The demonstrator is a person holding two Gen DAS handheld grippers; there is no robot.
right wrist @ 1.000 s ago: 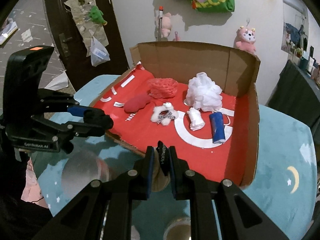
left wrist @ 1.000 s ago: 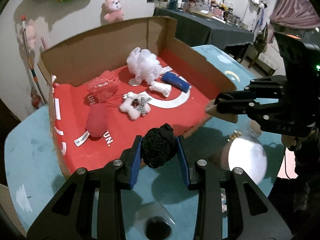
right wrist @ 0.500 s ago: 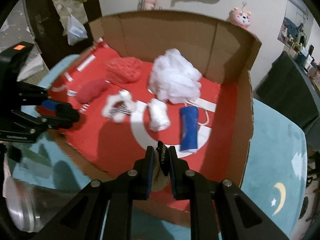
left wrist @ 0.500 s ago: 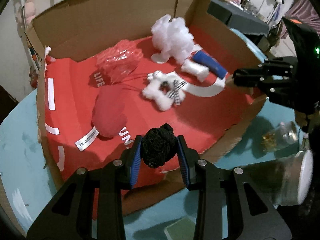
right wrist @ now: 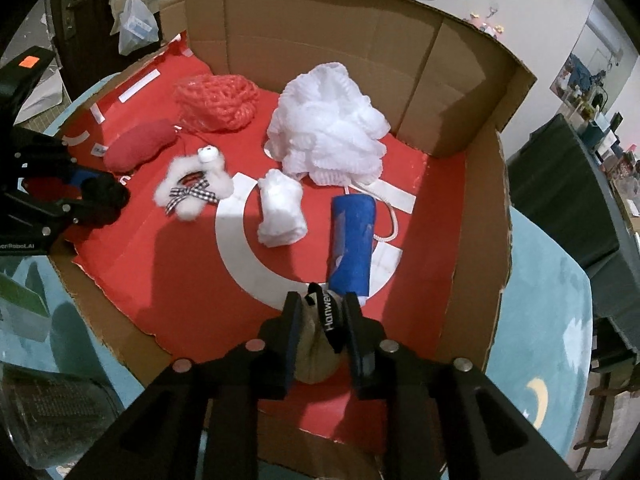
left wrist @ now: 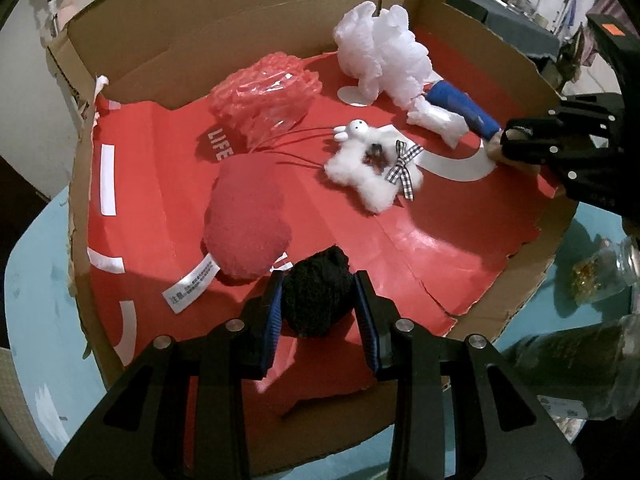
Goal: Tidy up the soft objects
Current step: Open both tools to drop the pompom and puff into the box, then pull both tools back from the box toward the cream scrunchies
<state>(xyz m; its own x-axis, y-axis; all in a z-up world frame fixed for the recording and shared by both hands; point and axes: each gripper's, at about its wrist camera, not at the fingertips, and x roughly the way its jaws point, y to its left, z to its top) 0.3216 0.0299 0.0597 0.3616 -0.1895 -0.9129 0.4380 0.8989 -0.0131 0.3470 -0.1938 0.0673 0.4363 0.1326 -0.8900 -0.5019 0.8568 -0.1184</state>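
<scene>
My left gripper (left wrist: 318, 280) is shut on a black fuzzy ball (left wrist: 316, 300), low over the near part of the red-lined cardboard box (left wrist: 200, 40), just in front of a red plush (left wrist: 246, 232). My right gripper (right wrist: 323, 300) points down into the box (right wrist: 320, 28) next to a blue roll (right wrist: 352, 240). Its jaws are opening around a beige pouch (right wrist: 314, 352) with a black strap. The pouch still fills the gap, touches both pads, and seems to rest on the box floor. Each gripper shows in the other's view, the right gripper (left wrist: 516, 140) and the left gripper (right wrist: 100, 196).
Inside the box lie a pink mesh bundle (left wrist: 268, 92), a white loofah (left wrist: 384, 52), a white fluffy toy with a checked bow (left wrist: 368, 172) and a white roll (left wrist: 436, 120). Glass jars (left wrist: 592, 280) stand on the teal table (left wrist: 36, 280) beside the box.
Both grippers came forward and down from outside the front edge into the box. The right jaws have parted a little around the pouch. The left grip on the black ball is unchanged.
</scene>
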